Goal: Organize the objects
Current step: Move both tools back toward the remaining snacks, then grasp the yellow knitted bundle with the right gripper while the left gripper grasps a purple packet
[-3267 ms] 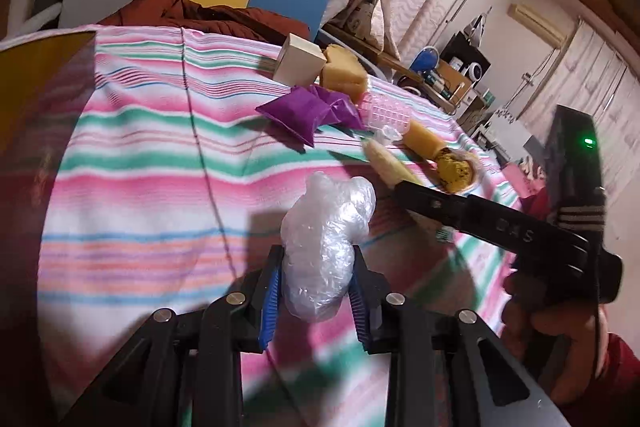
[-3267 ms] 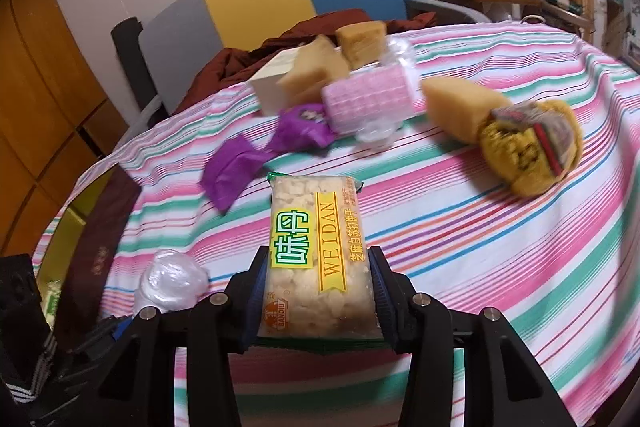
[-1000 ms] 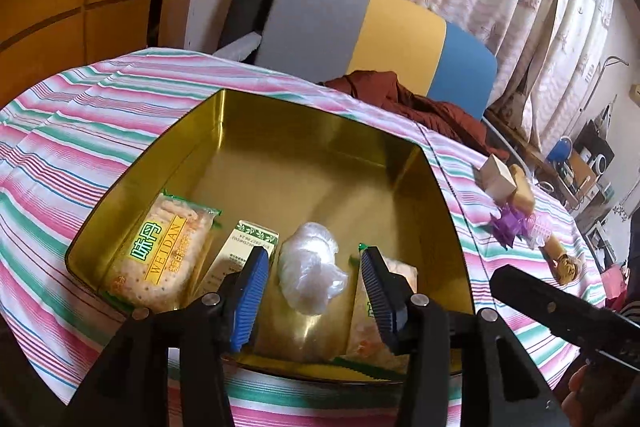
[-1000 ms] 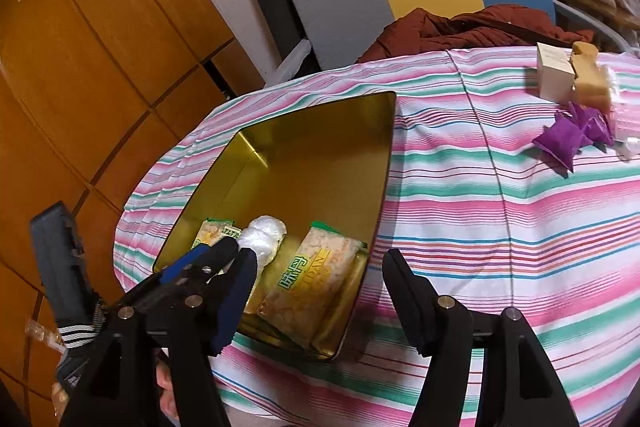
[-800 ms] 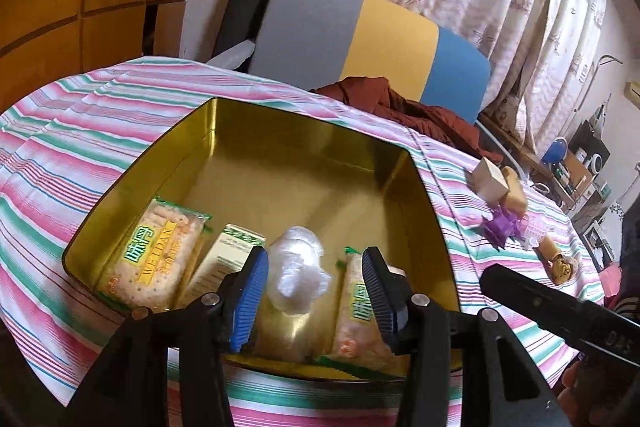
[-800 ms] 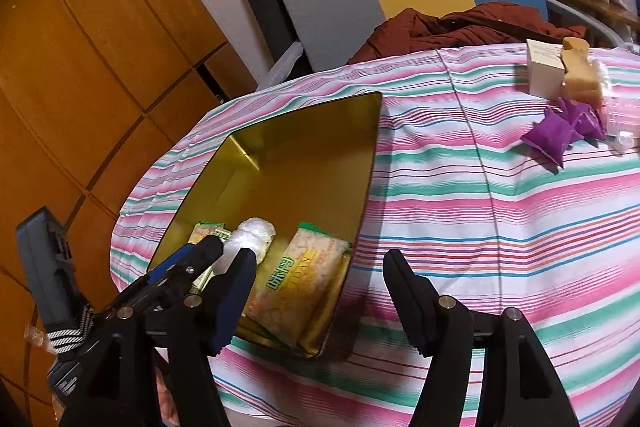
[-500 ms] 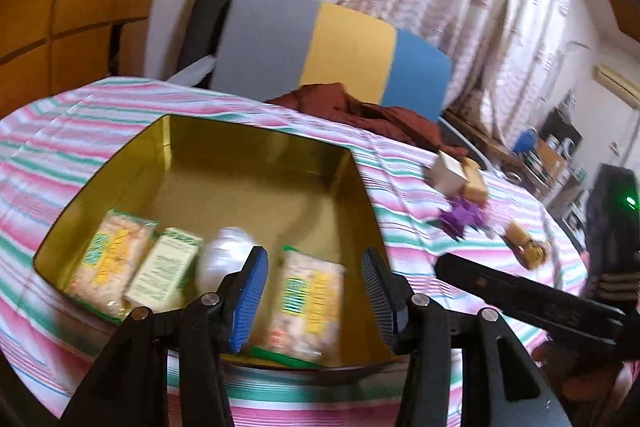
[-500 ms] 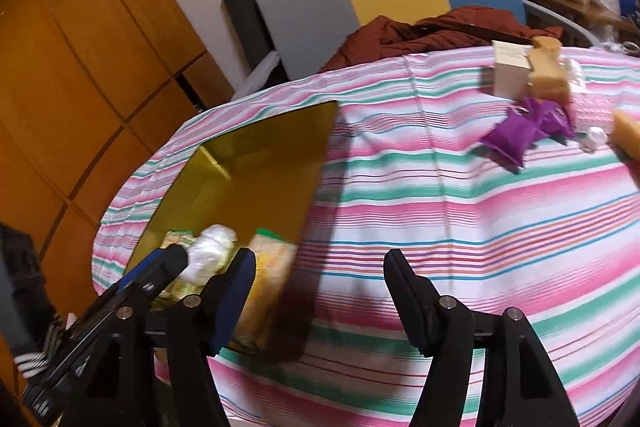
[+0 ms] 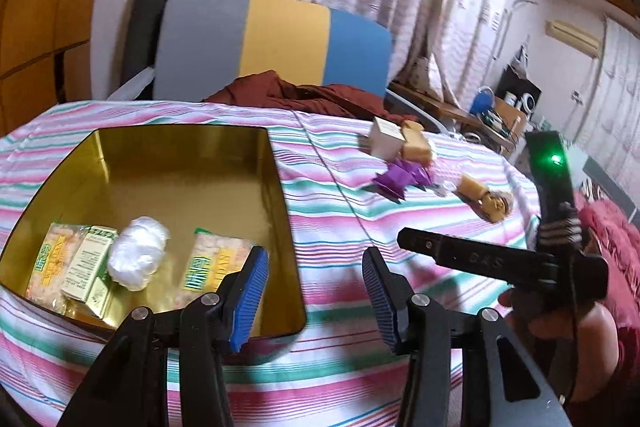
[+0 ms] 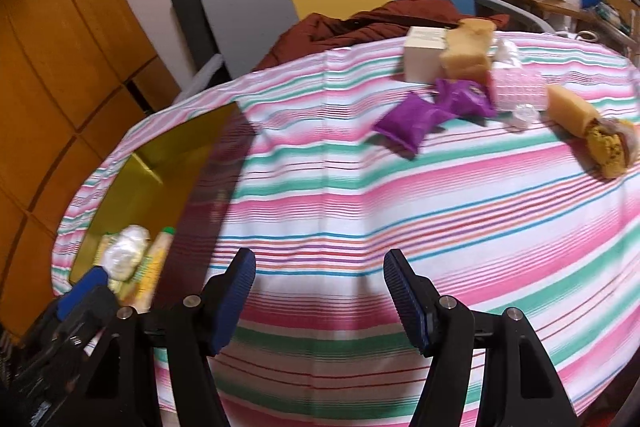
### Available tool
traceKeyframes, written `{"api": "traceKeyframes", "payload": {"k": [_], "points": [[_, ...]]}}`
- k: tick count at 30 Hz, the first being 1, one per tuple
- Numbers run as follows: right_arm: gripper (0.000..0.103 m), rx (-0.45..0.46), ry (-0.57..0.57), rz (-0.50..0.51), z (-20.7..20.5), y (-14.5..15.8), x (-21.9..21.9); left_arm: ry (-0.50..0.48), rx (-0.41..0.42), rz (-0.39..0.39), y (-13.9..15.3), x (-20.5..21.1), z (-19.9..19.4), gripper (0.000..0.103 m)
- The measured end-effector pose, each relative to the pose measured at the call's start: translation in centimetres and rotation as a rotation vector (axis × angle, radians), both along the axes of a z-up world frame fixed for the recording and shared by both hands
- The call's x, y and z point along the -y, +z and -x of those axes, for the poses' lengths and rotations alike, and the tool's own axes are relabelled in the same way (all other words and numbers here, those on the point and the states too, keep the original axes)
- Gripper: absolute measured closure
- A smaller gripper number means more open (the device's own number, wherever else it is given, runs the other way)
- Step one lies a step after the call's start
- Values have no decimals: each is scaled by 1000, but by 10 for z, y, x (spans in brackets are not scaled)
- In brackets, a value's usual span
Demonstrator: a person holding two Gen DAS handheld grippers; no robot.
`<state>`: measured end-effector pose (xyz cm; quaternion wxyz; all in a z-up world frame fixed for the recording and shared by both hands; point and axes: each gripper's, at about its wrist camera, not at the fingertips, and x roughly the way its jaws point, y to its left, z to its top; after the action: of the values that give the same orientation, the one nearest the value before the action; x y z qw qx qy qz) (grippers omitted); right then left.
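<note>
Here the left gripper point(image 9: 314, 293) hangs with its jaws apart and nothing between them, the gold tin point(image 9: 280, 187) just ahead to its left; inside lie the white plastic bundle point(image 9: 138, 257) and what look like cracker packets point(image 9: 210, 263). The right gripper point(image 10: 320, 291) is likewise parted and empty over the striped cloth point(image 10: 360, 187), the purple packets point(image 10: 408, 119) well ahead.

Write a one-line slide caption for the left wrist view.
Left gripper, jaws open and empty, beside the gold tin holding cracker packs and a clear plastic bundle.
</note>
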<state>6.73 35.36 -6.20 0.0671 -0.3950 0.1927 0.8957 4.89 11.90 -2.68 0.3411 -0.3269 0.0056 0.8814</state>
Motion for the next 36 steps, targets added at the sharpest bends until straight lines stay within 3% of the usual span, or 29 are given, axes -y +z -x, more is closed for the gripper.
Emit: {"api": "traceKeyframes", "payload": {"k": [7,13,17,21,23,28,36], "points": [[33,32,-46,-61,-12,-12,-38,-74,31,11,-7,-24,-15,53],[21,-5,-108,-91,-31,-12,-78,-144,57,34,-13,-51,-23,53],[20,0,-174,-122,-41,-15,-110,-179,74,60,-18,-68,-24,53],[19,-16,-256,-167,-50,-12,-144,-191,96,66,-21,-78,-22,53],[11,-37,-304,-210,-53,-6,-162,-193,114,65,-24,-83,-19,53],[6,-69,-381,-280,-52,1,-204,-200,147,81,-32,-96,-14,52],[6,-26,-422,-256,-33,-14,-247,-205,164,105,-36,-113,-5,52]]}}
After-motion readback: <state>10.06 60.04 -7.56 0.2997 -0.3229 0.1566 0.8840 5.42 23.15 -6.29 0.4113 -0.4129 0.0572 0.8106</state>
